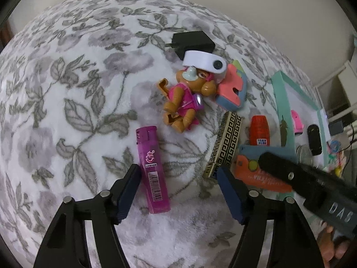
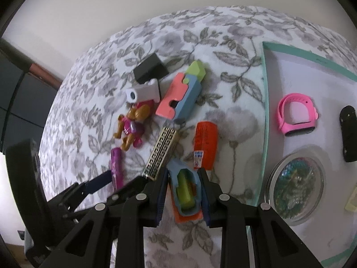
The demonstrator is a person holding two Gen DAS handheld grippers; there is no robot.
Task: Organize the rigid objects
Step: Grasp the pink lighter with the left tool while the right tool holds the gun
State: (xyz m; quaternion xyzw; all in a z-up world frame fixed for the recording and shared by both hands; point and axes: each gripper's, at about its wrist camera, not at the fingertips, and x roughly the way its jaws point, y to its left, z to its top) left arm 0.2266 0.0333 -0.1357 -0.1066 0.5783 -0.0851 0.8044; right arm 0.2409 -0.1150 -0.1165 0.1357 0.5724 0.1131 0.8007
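Blue-orange toy point(image 2: 186, 188) half hidden between my right tool point(image 2: 184, 192), clamped on it, my left tool point(image 1: 178, 192) wide apart, one finger touching the purple lighter point(image 1: 152, 172).

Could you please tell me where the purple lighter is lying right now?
The purple lighter lies on the floral blanket in the left wrist view, beside the left claw's left finger, below the toy dog figure.

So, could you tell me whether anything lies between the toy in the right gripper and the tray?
Nothing visible does. The right gripper is closed on the blue-and-green toy, and only bare floral blanket separates it from the tray's teal rim.
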